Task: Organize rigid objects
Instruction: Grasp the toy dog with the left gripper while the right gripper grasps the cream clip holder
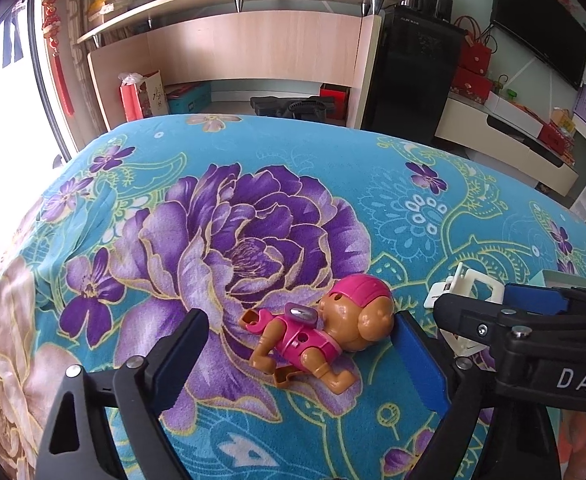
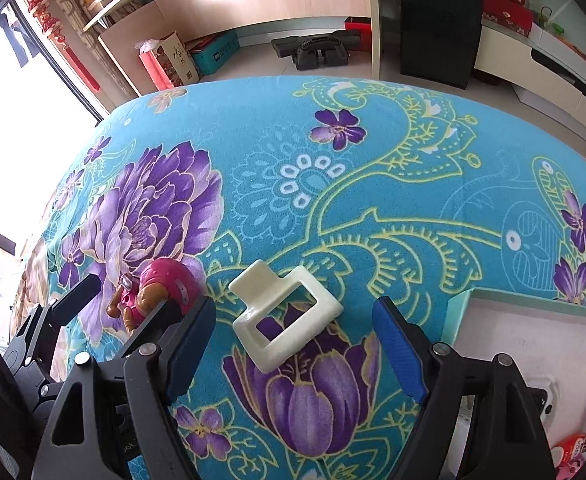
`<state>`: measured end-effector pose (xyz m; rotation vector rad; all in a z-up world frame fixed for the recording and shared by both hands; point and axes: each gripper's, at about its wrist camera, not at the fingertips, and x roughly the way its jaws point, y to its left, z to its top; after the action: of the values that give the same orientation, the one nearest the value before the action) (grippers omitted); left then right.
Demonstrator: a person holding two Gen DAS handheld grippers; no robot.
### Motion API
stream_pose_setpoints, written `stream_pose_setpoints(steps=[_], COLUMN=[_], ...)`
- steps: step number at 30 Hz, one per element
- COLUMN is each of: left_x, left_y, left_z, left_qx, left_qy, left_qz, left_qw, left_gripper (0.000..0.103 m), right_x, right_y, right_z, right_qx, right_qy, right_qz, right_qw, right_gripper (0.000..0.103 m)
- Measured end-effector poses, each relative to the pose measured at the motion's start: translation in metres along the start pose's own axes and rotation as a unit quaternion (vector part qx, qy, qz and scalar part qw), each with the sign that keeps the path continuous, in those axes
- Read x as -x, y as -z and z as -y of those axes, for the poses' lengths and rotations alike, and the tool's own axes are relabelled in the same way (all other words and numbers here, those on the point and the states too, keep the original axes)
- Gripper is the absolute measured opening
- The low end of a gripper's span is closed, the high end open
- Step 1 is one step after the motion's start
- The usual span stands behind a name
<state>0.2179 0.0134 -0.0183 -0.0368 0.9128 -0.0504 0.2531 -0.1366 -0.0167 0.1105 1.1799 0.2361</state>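
Left wrist view: left tool [image 1: 299, 354] wide around toy dog [image 1: 317, 334]; right tool [image 2: 293, 344] wide around clip [image 2: 283, 318]. Hard, light, slippery; best gripped across middle.

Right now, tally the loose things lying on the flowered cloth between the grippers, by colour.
Pink and brown: 1, the toy dog figure
Cream white: 1, the rectangular hair claw clip
Total: 2

Both lie on the cloth, each between an open gripper's fingers, ungripped.
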Motion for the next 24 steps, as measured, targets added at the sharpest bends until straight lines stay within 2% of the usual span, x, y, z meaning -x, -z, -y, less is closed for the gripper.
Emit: stream_pose_setpoints(steps=[5,6,8,9,17,18,19,20,24], left_x=[-0.003,-0.003,-0.002,-0.001,0.019,0.022,0.025,0.028,0.032], left_y=[0.001,0.001,0.001,0.001,0.003,0.004,0.005,0.005,0.008], left_z=[0.003,0.003,0.003,0.004,0.015,0.017,0.017,0.018,0.023], left_qx=[-0.006,-0.006,-0.009,-0.011,-0.028,-0.031,-0.033,-0.032,-0.043], left_qy=[0.001,0.005,0.003,0.002,0.016,0.014,0.011,0.015,0.020], left_qz=[-0.004,-0.005,-0.003,-0.002,0.016,0.018,0.022,0.023,0.022], left_qw=[1.0000,1.0000,1.0000,0.9999,0.9993,0.9992,0.9992,0.9991,0.9986], left_gripper=[0.085,0.078,0.067,0.067,0.062,0.051,0.030,0.024,0.023], right_x=[-0.008,-0.009,-0.011,-0.012,0.004,0.009,0.013,0.017,0.033], right_y=[-0.001,-0.002,-0.002,-0.003,0.006,0.009,0.011,0.014,0.023], right_z=[-0.002,-0.003,-0.004,-0.004,0.003,0.005,0.006,0.007,0.015], right_qx=[-0.002,-0.002,-0.003,-0.005,-0.022,-0.023,-0.024,-0.024,-0.034], right_qy=[0.008,0.008,0.010,0.010,-0.005,-0.006,-0.005,-0.003,0.001], right_qz=[-0.007,-0.009,-0.009,-0.008,0.009,0.012,0.015,0.019,0.031], right_qw=[1.000,1.000,1.000,1.000,1.000,1.000,1.000,1.000,0.999], right_gripper=[0.081,0.081,0.072,0.061,0.059,0.059,0.059,0.059,0.059])
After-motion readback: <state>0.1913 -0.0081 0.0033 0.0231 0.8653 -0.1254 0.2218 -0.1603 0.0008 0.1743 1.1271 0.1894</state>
